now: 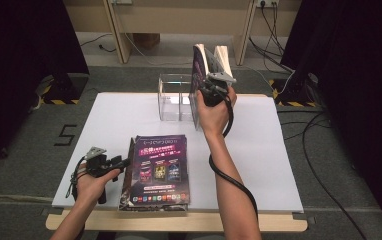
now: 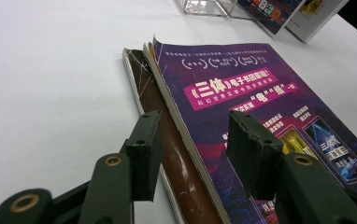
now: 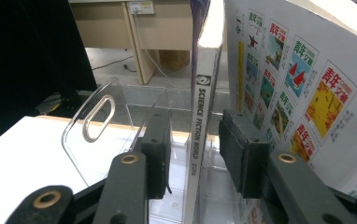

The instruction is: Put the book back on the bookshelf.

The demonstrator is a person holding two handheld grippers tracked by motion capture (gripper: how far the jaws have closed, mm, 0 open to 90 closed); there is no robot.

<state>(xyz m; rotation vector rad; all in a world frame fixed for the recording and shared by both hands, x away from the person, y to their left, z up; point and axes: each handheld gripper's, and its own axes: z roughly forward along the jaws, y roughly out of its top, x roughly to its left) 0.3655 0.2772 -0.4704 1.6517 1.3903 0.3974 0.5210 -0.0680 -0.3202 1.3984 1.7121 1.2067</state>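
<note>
High view: a white, matte rectangular table [image 1: 129, 112]; at its 12 o'clock edge a clear acrylic rack [image 1: 171, 97] with upright dividers; at 6 o'clock a flat stack of glossy purple magazines [image 1: 156, 170], the lowest one's brown edge jutting out at the stack's 9 o'clock side; the left gripper [image 1: 124, 161] sits at the stack's 9 o'clock edge, held in the left hand [image 1: 94, 182]; the right hand [image 1: 214, 112] raises the right gripper [image 1: 209, 82] at the rack's 3 o'clock side, against an upright magazine [image 1: 197, 75] with a second one [image 1: 222, 57] leaning behind it.

Left gripper view: black, blocky jaws stand apart and grip nothing; the stack [image 2: 242, 107] lies just beyond them, its soft page edges and curled corner toward 12 o'clock; the brown cover shows in the gap, while the jaw at 3 o'clock hangs over the purple cover; whether it touches I cannot tell.

Right gripper view: jaws part-open with the upright magazine's white spine [image 3: 200, 126], printed "SCIENCE FICTION WORLD", standing between them; a gap shows on both sides, so the pads are not pressing; the rack [image 3: 97, 121], with a slot-shaped cut-out, is at 10 o'clock; the second one [image 3: 298, 88], its white back printed with small covers, is at 2 o'clock.
</note>
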